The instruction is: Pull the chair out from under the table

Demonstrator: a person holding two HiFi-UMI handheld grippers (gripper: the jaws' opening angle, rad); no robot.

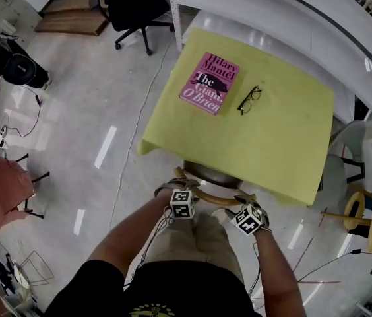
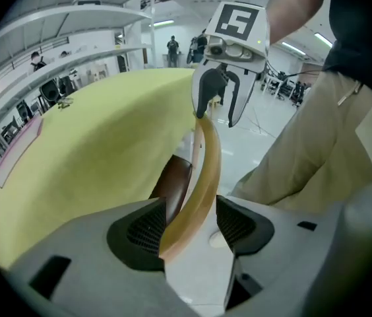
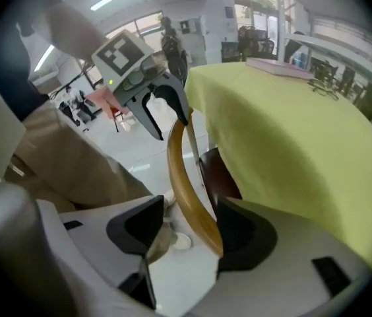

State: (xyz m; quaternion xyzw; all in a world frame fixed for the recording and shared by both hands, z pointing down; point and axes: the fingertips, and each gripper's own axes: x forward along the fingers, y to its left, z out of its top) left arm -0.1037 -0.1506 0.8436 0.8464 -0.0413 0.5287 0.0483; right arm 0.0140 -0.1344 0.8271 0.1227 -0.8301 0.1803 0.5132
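The chair is tucked under a table with a yellow cloth [image 1: 272, 150]; only its dark seat [image 1: 209, 172] and curved wooden back rail [image 1: 207, 195] show. My left gripper [image 1: 175, 189] straddles the rail's left end and my right gripper [image 1: 244, 203] its right end. In the left gripper view the rail [image 2: 202, 177] runs between the open jaws of the left gripper [image 2: 191, 226], close to one pad, with the right gripper [image 2: 217, 101] further along. In the right gripper view the rail [image 3: 186, 177] lies between the open jaws of the right gripper [image 3: 189, 226], against one pad only.
A pink book [image 1: 209, 82] and a pair of glasses [image 1: 249, 100] lie on the cloth. White shelving [image 1: 291, 18] stands behind the table, a black office chair [image 1: 133, 8] at the far left, wooden reels [image 1: 371, 216] at right. Cables cross the floor.
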